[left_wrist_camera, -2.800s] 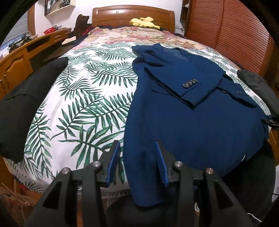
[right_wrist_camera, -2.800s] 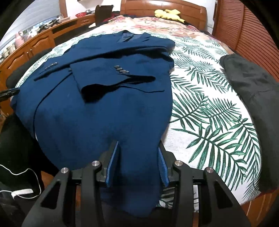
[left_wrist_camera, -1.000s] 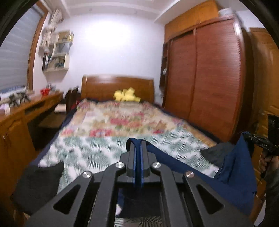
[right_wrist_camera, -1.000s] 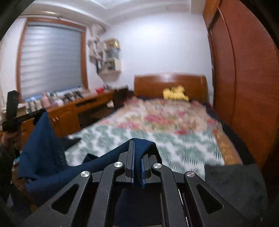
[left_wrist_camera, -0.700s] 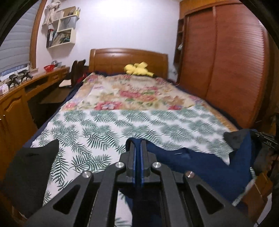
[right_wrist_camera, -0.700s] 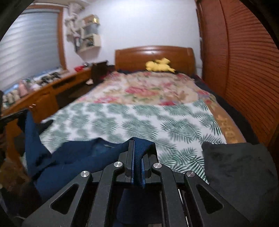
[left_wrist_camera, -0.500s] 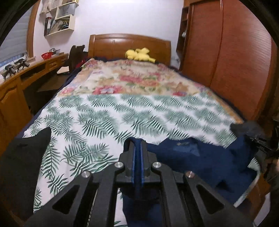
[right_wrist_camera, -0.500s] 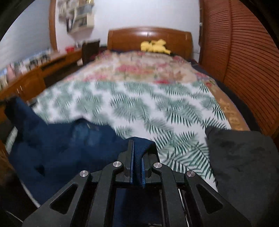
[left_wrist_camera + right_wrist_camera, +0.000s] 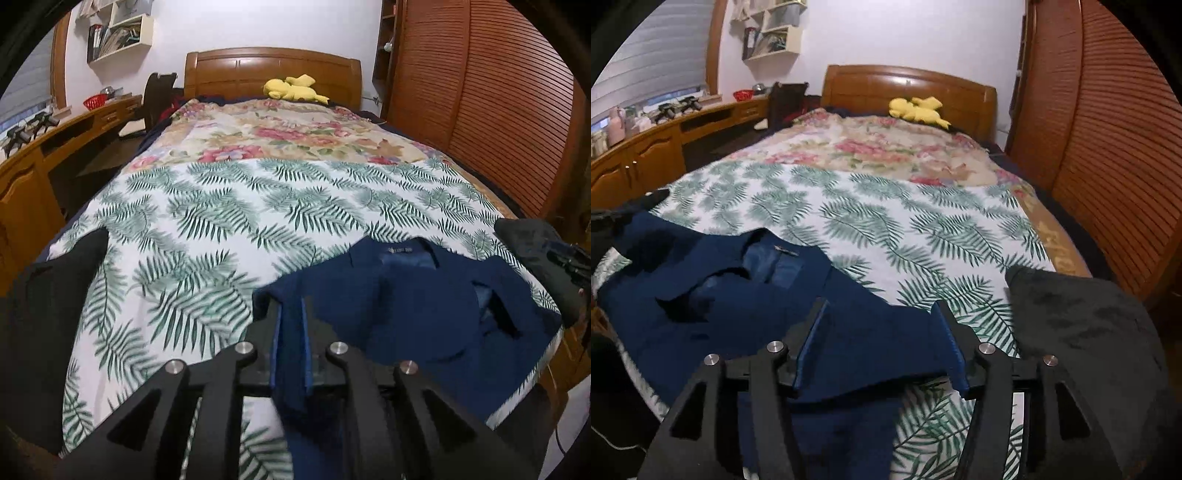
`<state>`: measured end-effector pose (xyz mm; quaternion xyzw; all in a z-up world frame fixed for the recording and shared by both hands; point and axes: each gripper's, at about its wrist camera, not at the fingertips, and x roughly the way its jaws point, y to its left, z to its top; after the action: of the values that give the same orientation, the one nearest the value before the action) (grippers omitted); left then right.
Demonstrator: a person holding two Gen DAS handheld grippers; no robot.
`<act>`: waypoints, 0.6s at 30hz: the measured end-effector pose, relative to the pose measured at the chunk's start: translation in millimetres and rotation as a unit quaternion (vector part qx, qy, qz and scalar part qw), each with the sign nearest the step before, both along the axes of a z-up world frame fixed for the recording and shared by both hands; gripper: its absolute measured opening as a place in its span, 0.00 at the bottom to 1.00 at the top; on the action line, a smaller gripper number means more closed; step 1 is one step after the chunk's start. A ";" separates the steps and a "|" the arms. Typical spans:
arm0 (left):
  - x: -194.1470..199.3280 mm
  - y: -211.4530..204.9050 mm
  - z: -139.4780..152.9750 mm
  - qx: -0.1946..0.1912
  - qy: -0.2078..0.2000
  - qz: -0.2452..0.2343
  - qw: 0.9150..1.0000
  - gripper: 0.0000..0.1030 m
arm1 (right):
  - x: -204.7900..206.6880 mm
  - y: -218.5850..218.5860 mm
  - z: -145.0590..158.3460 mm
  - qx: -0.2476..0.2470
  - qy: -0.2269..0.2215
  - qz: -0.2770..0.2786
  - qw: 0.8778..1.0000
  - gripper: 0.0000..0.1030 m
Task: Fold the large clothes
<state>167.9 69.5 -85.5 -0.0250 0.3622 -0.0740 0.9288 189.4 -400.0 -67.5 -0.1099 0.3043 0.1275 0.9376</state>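
A dark blue jacket (image 9: 406, 302) (image 9: 738, 295) lies bunched and doubled over at the near end of the palm-leaf bed cover (image 9: 221, 221) (image 9: 886, 221), its collar and lining facing up. My left gripper (image 9: 291, 306) is low over the jacket's left edge. Its jaws are starting to open, with a fold of blue cloth still pinched between the pads. My right gripper (image 9: 881, 306) hovers over the jacket's right edge. Its jaws are opening wide and the cloth lies loose between and under them, clear of the pads.
A black garment (image 9: 48, 295) lies at the bed's left edge and a dark grey one (image 9: 1089, 325) at its right edge. A yellow plush toy (image 9: 291, 88) rests by the wooden headboard. A wooden desk (image 9: 646, 155) runs along the left, slatted wardrobe doors (image 9: 1108, 147) along the right.
Both grippers came down from high above the bed and carried the jacket's lower part onto its upper part. The right jaws sprang apart off the cloth; the left jaws parted slightly.
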 end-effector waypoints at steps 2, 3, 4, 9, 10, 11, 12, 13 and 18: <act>-8.1 5.0 -3.3 0.001 0.005 0.005 1.000 0.10 | -9.2 12.8 0.5 0.003 0.002 0.023 1.000 0.57; -12.6 8.1 -5.8 0.003 0.009 0.009 1.000 0.11 | -12.7 21.8 -2.4 0.005 0.010 0.041 0.999 0.57; -17.7 12.5 -9.5 0.002 0.015 0.013 1.000 0.12 | -15.2 29.2 -5.3 0.006 0.016 0.053 0.998 0.57; -35.0 16.9 -24.0 -0.007 0.034 0.002 0.999 0.22 | -21.0 82.4 -46.1 -0.010 0.072 0.122 0.990 0.57; -36.4 15.8 -25.9 -0.007 0.037 -0.002 0.999 0.22 | -21.0 87.4 -52.8 -0.011 0.081 0.127 0.989 0.57; -37.4 13.5 -28.8 -0.008 0.039 -0.009 0.999 0.23 | -19.9 93.3 -61.0 -0.014 0.091 0.134 0.987 0.57; -37.6 10.8 -31.3 -0.010 0.042 -0.015 0.999 0.23 | -18.3 99.8 -69.8 -0.023 0.100 0.139 0.985 0.57; -37.0 8.5 -32.0 -0.012 0.044 -0.018 0.999 0.23 | -17.1 105.1 -77.7 -0.032 0.106 0.141 0.984 0.57; -32.5 -8.5 -36.7 -0.018 0.041 -0.039 0.998 0.23 | 2.5 122.8 -100.8 -0.084 0.124 0.145 0.978 0.57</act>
<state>135.4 61.0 -122.2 -0.0308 0.3992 -0.1157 0.9090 191.9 -277.2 -168.2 -0.2143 0.4086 0.2488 0.8516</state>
